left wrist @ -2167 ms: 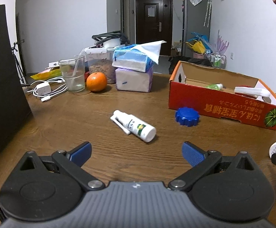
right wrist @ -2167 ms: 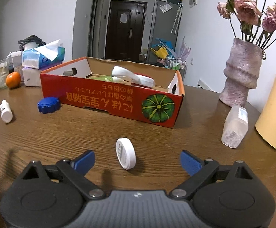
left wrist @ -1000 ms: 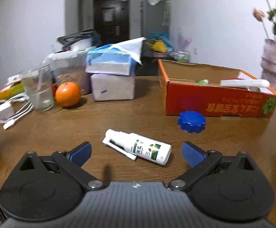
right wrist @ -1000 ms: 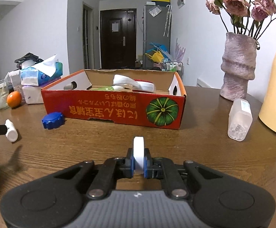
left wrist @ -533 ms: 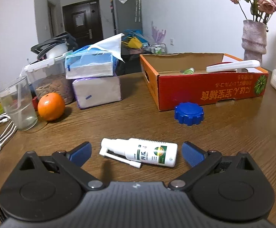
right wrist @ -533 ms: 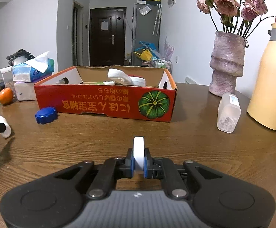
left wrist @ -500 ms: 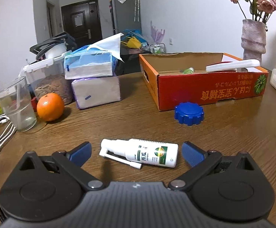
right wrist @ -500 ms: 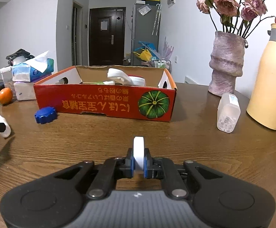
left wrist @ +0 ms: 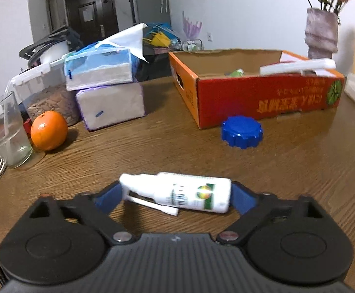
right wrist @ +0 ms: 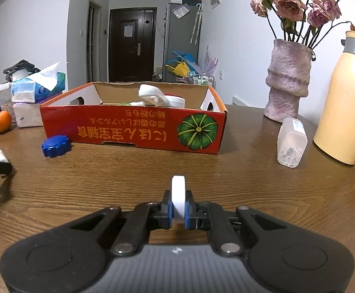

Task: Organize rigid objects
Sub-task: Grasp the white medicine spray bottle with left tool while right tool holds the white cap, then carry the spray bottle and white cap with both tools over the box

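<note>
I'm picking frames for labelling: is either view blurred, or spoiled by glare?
Left wrist view: motion-smeared, the spray bottle label and red box print soft. Right wrist view: sharp, box lettering crisp, only mild sheen on the table; both bend at the edges.

desk: brown wooden desk (right wrist: pixel 250 175), visible grain, slight sheen
box: red printed cardboard box (right wrist: pixel 133 129), matt
bottle: white plastic spray bottle (left wrist: pixel 184 193), smooth, glossy label
cap: blue ribbed plastic cap (left wrist: pixel 242 131), glossy
vase: mauve rough-textured vase (right wrist: pixel 288 80), matt
glass: clear drinking glass (left wrist: pixel 5 131)
</note>
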